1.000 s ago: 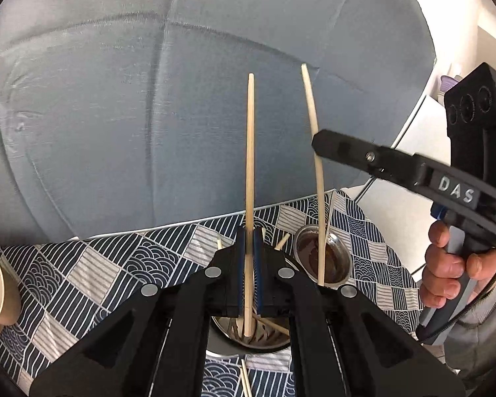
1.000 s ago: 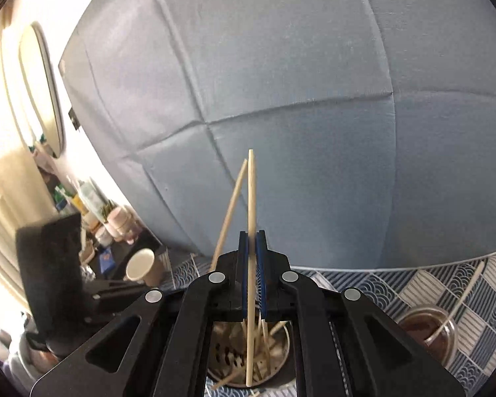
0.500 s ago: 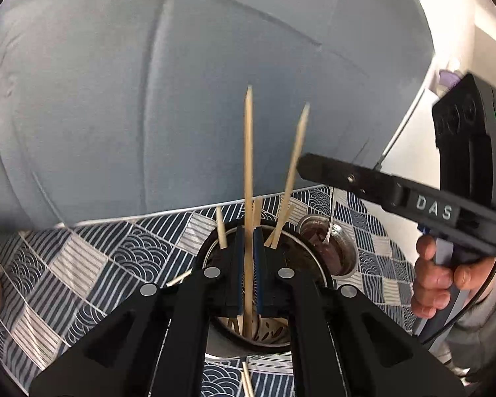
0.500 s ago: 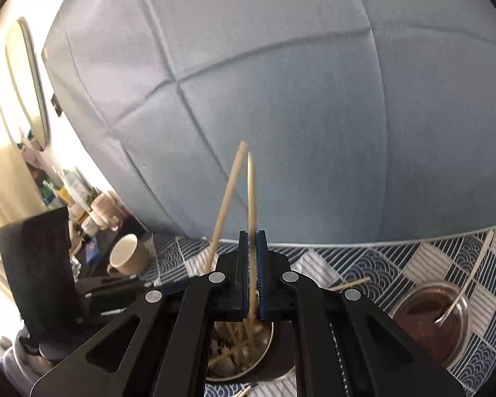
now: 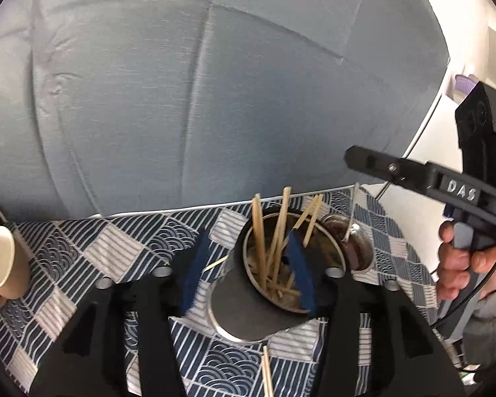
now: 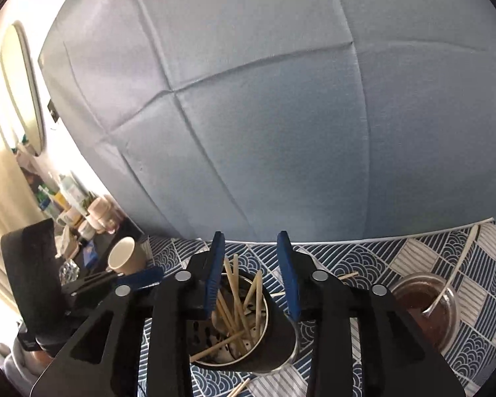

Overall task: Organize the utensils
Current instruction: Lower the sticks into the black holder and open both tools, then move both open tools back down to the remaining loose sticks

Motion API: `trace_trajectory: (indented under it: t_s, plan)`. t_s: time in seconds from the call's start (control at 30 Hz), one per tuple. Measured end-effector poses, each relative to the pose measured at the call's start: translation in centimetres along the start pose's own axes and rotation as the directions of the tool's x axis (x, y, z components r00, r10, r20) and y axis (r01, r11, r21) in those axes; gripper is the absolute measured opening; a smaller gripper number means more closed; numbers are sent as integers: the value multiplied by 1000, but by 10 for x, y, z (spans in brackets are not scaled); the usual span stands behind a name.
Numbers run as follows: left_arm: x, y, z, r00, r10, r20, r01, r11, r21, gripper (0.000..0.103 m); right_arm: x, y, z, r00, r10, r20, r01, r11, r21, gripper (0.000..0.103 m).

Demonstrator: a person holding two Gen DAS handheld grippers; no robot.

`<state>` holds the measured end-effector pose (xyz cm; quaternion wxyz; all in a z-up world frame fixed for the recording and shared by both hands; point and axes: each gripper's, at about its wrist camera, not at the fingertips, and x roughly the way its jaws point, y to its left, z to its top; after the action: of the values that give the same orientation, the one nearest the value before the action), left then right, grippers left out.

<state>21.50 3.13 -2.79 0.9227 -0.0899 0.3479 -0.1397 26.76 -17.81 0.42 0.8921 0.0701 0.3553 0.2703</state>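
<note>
Both grippers, left (image 5: 248, 268) and right (image 6: 252, 273), had just been opening and were found empty above the holder (image 6: 248, 337). Chopsticks (image 6: 238, 301) were lodged inside; a few strays (image 5: 266, 374) remained on the cloth (image 5: 82, 248).
</note>
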Motion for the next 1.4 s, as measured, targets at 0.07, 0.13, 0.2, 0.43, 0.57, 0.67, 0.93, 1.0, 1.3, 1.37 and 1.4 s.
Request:
trace_trajectory:
  t_s: [0.07, 0.13, 0.2, 0.43, 0.57, 0.67, 0.93, 1.0, 1.3, 1.37, 1.4]
  plan:
    - [-3, 2, -3, 1000, 4, -3, -4, 1000, -2, 59, -5, 1, -1, 1000, -9, 5, 9, 1000, -2, 41]
    - [-2, 3, -6, 999, 19, -27, -19, 1000, -7, 68, -9, 2, -2, 1000, -20, 7, 21, 1000, -4, 46]
    - [-1, 2, -10, 998, 44, -52, -44, 999, 7, 72, -14, 2, -4, 999, -39, 14, 39, 999, -4, 54]
    - [2, 0, -23, 989, 85, -119, -81, 996, 37, 83, -24, 1, -11, 996, -85, 3, 85, 996, 12, 72]
    - [5, 1, -30, 983, 97, -155, -91, 995, 45, 88, -26, 0, -15, 994, -111, -12, 111, 994, 10, 81]
    - [8, 2, -37, 977, 109, -183, -101, 993, 54, 92, -27, -3, -18, 992, -125, -34, 126, 992, 32, 85]
    - [14, 3, -60, 962, 92, -258, -82, 995, 50, 96, -23, -18, -37, 982, -141, -126, 154, 983, 102, 86]
    - [16, 4, -65, 957, 89, -277, -80, 996, 45, 97, -21, -20, -41, 978, -149, -144, 165, 981, 102, 86]
    - [28, 3, -95, 923, 103, -371, -89, 995, 54, 97, -23, -27, -61, 967, -175, -187, 195, 976, 94, 86]
    - [30, 2, -103, 914, 106, -391, -92, 994, 55, 97, -23, -29, -65, 965, -174, -197, 196, 976, 100, 86]
    - [31, 2, -107, 910, 107, -401, -91, 994, 57, 97, -23, -30, -69, 963, -174, -204, 197, 975, 103, 86]
